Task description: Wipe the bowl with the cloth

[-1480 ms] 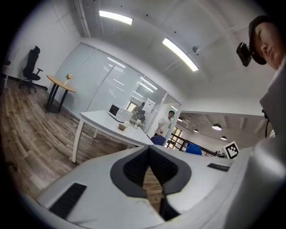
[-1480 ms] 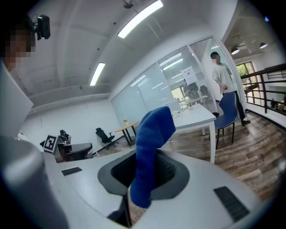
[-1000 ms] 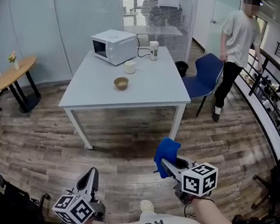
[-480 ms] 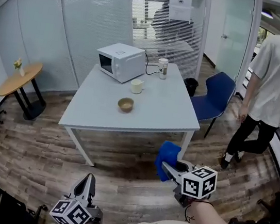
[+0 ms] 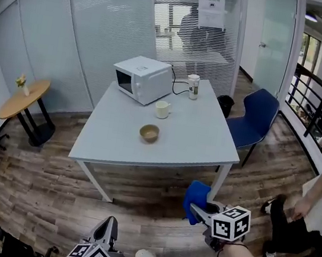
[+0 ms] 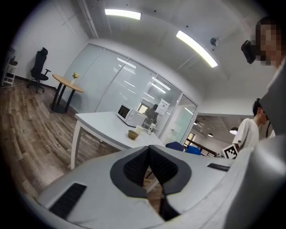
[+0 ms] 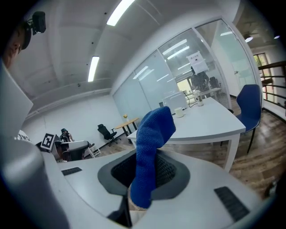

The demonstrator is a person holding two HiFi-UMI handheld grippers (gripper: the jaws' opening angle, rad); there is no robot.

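Near the middle of the white table [image 5: 193, 151] stands the bowl [image 5: 149, 133], small, brown and upright, with a mug [image 5: 162, 109] just behind it and a microwave [image 5: 142, 78] further back. It is well apart from both grippers, which are low at the near edge of the head view, above the wooden floor — so I judge that the wiping has not begun and the approach to the table is the step in hand.

The right gripper [image 7: 144, 174] has its jaws closed on the blue cloth [image 7: 152, 147]. The cloth is pinched at its lower part, and the rest rises above the jaws and bends forward. I think it is held this way so that a soft free end reaches the bowl before the hard jaws do.

The left gripper [image 6: 149, 165] has its pads pressed together with nothing between them. It is probably kept free to steady the bowl — for that the jaws must first be opened. Both grippers point toward the table.
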